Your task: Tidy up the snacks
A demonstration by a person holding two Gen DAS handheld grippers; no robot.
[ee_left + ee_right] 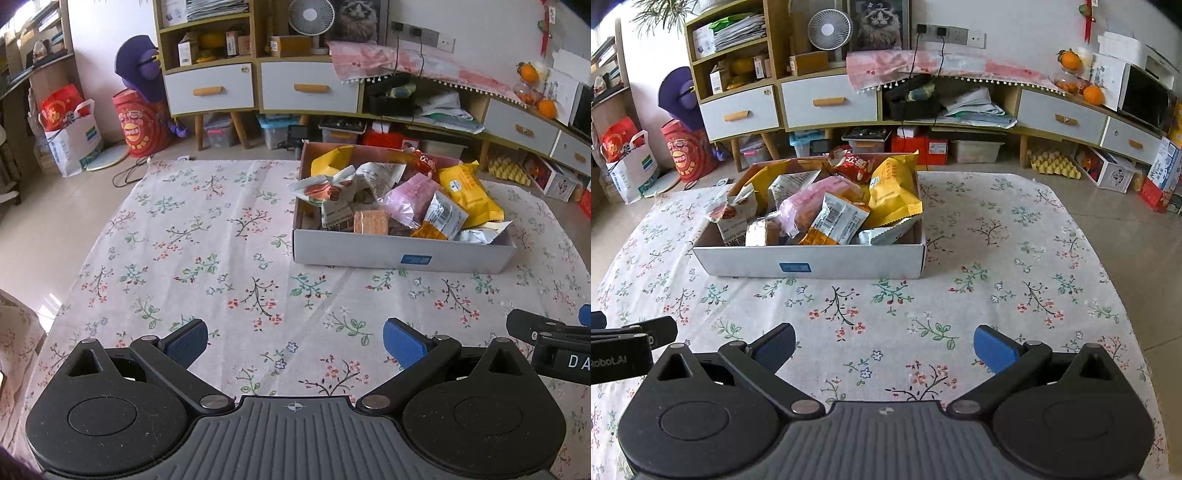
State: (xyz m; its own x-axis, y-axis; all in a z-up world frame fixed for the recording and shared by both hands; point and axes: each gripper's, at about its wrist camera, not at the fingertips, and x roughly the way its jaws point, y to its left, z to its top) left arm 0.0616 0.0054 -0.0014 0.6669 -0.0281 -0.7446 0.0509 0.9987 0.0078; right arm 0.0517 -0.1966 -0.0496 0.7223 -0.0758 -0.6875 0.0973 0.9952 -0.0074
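White cardboard box [812, 260] heaped with snack packets [831, 203] sits far-left of right gripper [884, 345], far-right of left gripper [293, 341]; both spread wide, empty.

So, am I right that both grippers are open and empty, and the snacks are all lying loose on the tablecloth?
Not quite: the snacks are piled inside the cardboard box, not loose on the tablecloth, as the right wrist view shows. Both the left gripper and right gripper are indeed open and empty.
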